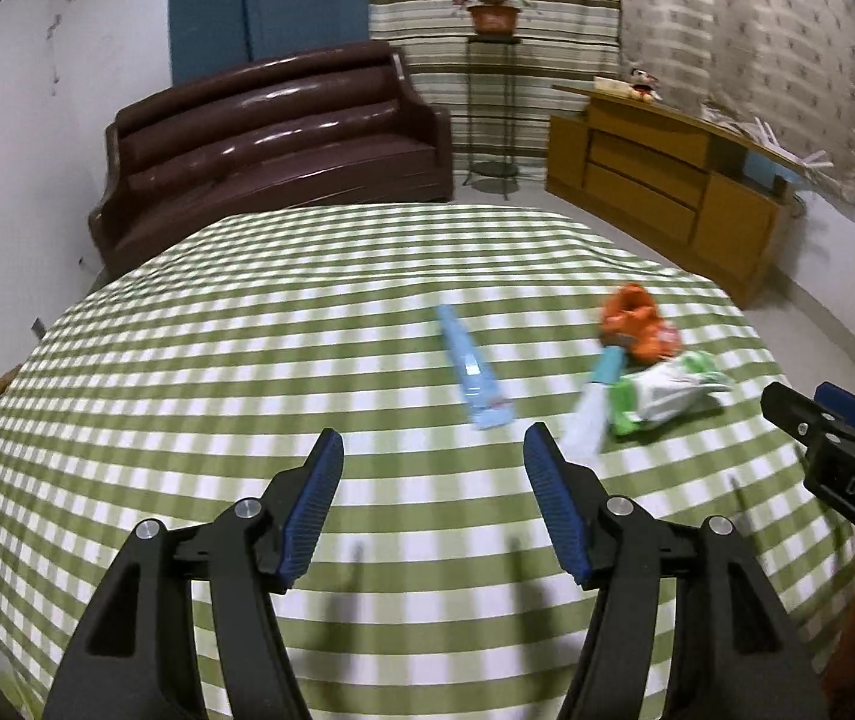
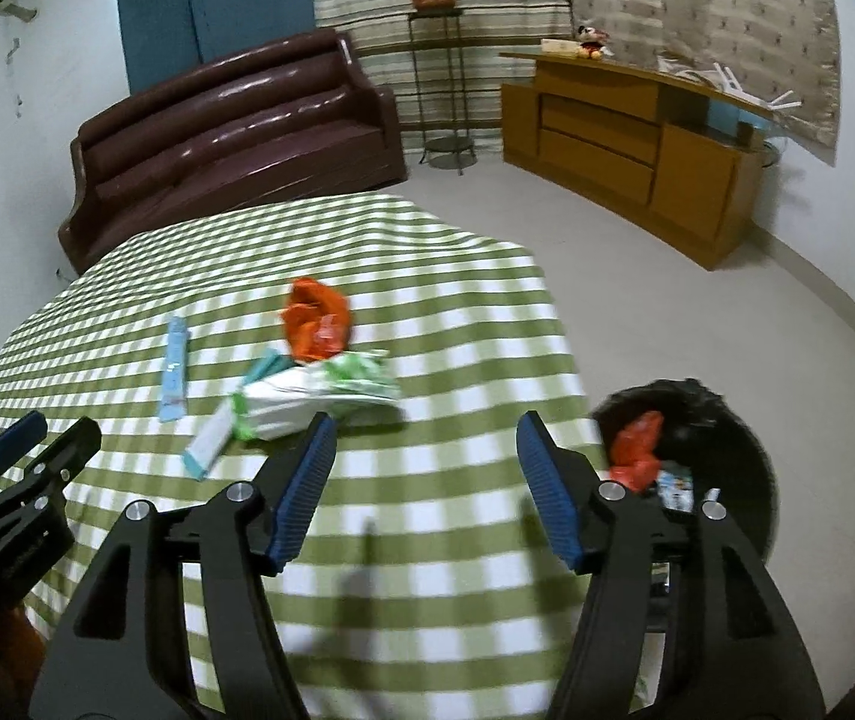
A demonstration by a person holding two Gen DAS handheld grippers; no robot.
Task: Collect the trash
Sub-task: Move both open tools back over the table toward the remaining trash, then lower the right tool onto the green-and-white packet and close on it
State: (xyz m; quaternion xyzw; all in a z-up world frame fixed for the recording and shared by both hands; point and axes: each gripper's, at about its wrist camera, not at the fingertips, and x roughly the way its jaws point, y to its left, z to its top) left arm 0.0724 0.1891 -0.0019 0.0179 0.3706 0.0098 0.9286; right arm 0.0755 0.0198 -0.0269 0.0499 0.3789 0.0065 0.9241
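Two wrist fisheyes, side by side, both tilted down over the checked worktop (image 1: 247, 330) toward the far wall.

The left wrist view looks from above the near edge, its own left claw (image 1: 433, 450) filling the lower frame; the right claw (image 1: 799, 405) pokes in at the right edge. The right wrist view sits further right, past the worktop corner, so floor and a black bin (image 2: 727, 438) fill its lower right, with the left claw at lower left. Both share the litter pile, the brown sofa (image 1: 271, 144), the plant stand (image 1: 493, 90) and the wooden cabinet (image 1: 667, 180).
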